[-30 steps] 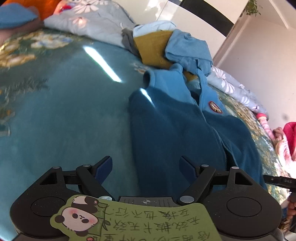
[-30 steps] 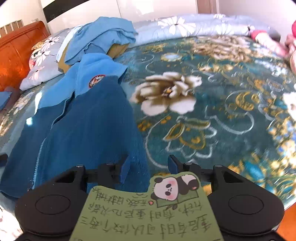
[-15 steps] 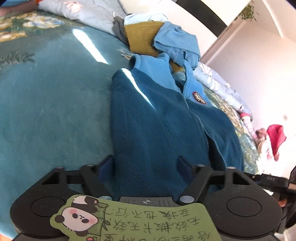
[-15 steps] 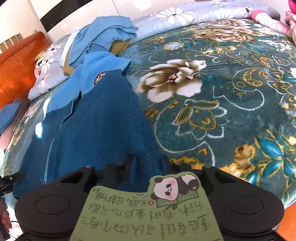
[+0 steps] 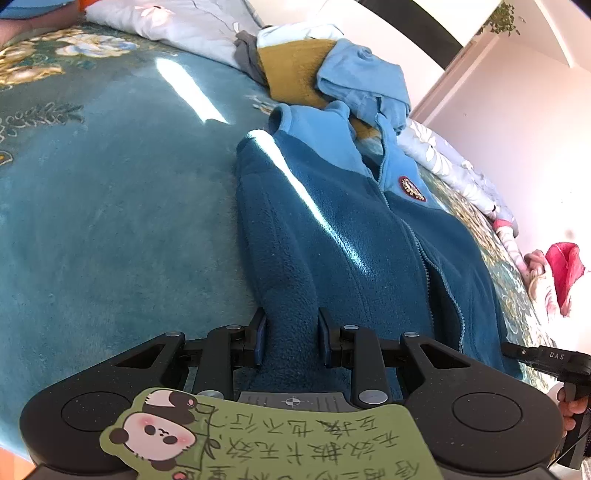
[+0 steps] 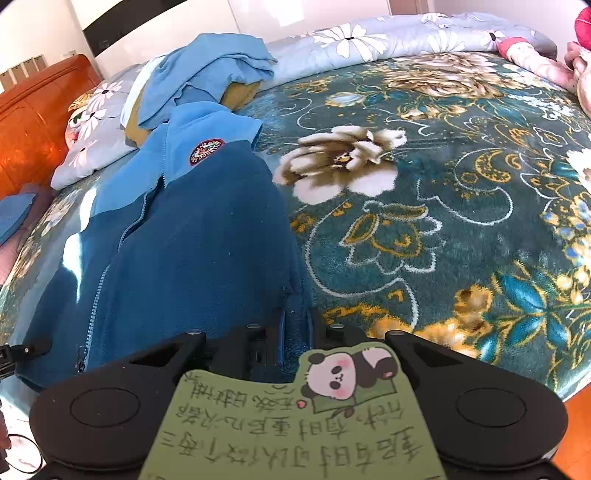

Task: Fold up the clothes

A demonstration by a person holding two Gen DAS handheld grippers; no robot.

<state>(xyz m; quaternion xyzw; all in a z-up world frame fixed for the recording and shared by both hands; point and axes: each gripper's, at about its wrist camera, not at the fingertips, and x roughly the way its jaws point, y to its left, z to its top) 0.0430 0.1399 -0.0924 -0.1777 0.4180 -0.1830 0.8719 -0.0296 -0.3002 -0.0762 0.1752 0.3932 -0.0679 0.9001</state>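
Note:
A blue fleece zip jacket (image 5: 351, 236) with a light blue collar and a round chest badge lies flat on the teal floral bedspread (image 5: 110, 221), collar away from me. My left gripper (image 5: 290, 334) is shut on the jacket's bottom hem at its left corner. The jacket also shows in the right wrist view (image 6: 177, 240). My right gripper (image 6: 295, 328) is shut on the hem at the jacket's right corner, with fleece bunched between its jaws.
A pile of other clothes (image 5: 332, 74), mustard and light blue, lies just beyond the collar. A floral quilt (image 6: 406, 33) runs along the far bed edge. A wooden headboard (image 6: 33, 125) stands at the left. Pink clothes (image 5: 561, 273) lie at the right.
Both grippers moved in onto the jacket's bottom hem and closed on it, one at each corner. The jacket itself has stayed flat.

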